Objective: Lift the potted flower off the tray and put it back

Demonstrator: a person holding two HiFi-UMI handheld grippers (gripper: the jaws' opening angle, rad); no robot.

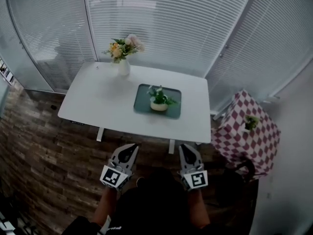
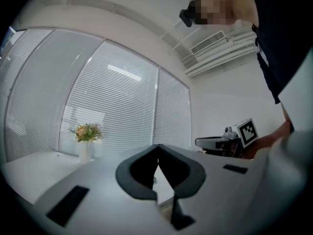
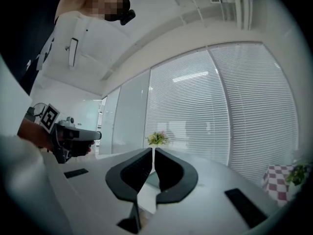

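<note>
Closed, empty left gripper [image 1: 128,148] and right gripper [image 1: 188,148], potted flower [image 1: 158,100] on tray [image 1: 142,105] well beyond both

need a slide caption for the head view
Left tool and right tool, shut and empty, held short of the white table where the potted flower sits on its tray

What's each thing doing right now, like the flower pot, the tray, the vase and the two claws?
potted flower: upright, sitting on the tray.
tray: flat on the white table.
vase: upright, at the table's far edge.
left claw: shut, empty.
right claw: shut, empty.
</note>
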